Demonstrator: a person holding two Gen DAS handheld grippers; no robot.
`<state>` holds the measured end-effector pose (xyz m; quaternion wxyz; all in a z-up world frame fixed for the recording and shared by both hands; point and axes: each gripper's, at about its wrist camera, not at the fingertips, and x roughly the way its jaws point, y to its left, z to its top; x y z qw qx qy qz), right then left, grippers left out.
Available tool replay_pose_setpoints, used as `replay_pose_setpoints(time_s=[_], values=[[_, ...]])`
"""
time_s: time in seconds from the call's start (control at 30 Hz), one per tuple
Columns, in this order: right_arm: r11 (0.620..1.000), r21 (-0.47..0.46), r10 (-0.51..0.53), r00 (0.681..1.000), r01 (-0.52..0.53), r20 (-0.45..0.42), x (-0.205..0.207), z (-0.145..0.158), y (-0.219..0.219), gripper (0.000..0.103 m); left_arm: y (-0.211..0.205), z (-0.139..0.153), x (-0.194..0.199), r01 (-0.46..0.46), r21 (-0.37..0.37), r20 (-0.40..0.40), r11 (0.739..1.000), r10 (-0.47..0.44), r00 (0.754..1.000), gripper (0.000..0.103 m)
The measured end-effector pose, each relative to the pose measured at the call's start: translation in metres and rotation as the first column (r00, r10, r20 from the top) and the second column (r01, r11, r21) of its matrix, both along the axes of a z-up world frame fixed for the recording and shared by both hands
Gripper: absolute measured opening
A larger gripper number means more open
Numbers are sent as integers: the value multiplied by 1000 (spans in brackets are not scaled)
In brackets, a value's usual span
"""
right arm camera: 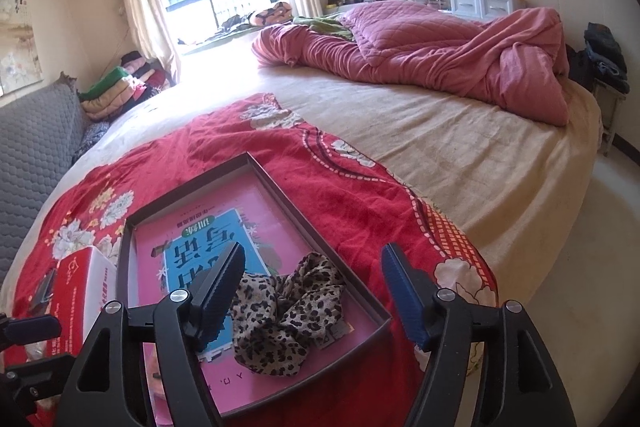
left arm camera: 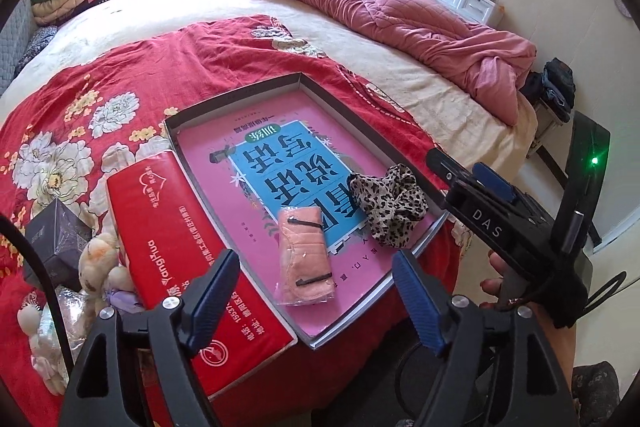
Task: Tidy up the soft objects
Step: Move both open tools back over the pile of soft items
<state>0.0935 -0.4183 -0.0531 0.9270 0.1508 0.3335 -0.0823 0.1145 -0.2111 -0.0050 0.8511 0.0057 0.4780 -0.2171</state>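
Nearest the lens in the left wrist view, the left gripper (left arm camera: 316, 291) stood with its jaws spread wide and nothing between them, hanging above the near end of a shallow box (left arm camera: 173, 131). Going left to right on the red floral bedspread (left arm camera: 80, 107): a small cream plush toy (left arm camera: 100, 267) lay at the far left beside a dark little carton (left arm camera: 60, 235), then a red tissue pack (left arm camera: 168, 235) lay right beside the box's left wall. Inside the box, on a pink book (left arm camera: 208, 163) with a blue cover panel, lay a peach cloth in a clear wrapper (left arm camera: 306, 255), and to its right, close by, a leopard-print scrunchie (left arm camera: 390, 203) near the box's right wall. Further right, the right gripper (left arm camera: 480, 183) came in from that side, a hand (left arm camera: 496, 279) on its grip.

From the right wrist view, the right gripper (right arm camera: 314, 291) was likewise released, jaws apart and empty, poised over the scrunchie (right arm camera: 288, 311) without touching it. Beyond, a rumpled pink quilt (right arm camera: 440, 55) lay on the cream sheet (right arm camera: 440, 155).
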Motion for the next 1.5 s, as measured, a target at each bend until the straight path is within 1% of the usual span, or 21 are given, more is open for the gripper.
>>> replay_pose_setpoints(time_s=[0.1,0.2,0.27,0.37,0.47,0.53,0.6,0.77,0.9,1.17,1.4,1.5], values=[[1000,-5,-4,1000,4,16,-3,8,3,78,9,4,-1,-14,-8,10,1000,14,1000,79],[999,32,9,999,-10,32,-6,16,6,78,19,6,-4,-35,-23,12,999,35,999,79],[999,38,11,999,-12,47,-9,23,10,79,27,8,-6,-46,-24,19,999,46,999,79],[1000,10,15,998,-15,62,-14,36,20,79,40,14,-9,-62,-28,29,998,63,998,82],[999,-14,38,995,-37,92,-20,56,30,79,57,23,-10,-91,-52,40,994,93,995,83],[998,-55,49,988,-41,146,-28,74,41,79,69,30,-12,-106,-62,62,992,110,992,83],[995,-79,76,977,-61,200,-34,91,51,79,79,38,-14,-127,-54,86,990,132,988,83],[988,-96,140,960,-120,241,-39,117,75,80,106,54,-17,-181,-60,121,982,187,975,83],[980,-116,185,953,-161,241,-41,125,92,80,129,62,-20,-216,-74,127,974,224,966,83],[967,-123,249,932,-224,262,-47,137,118,80,175,74,-26,-298,-97,143,950,310,940,83],[946,-110,324,911,-305,255,-49,140,141,80,212,77,-35,-356,-110,141,928,369,919,83],[934,-126,356,900,-334,250,-50,143,154,80,229,77,-39,-384,-109,139,917,397,907,83]])
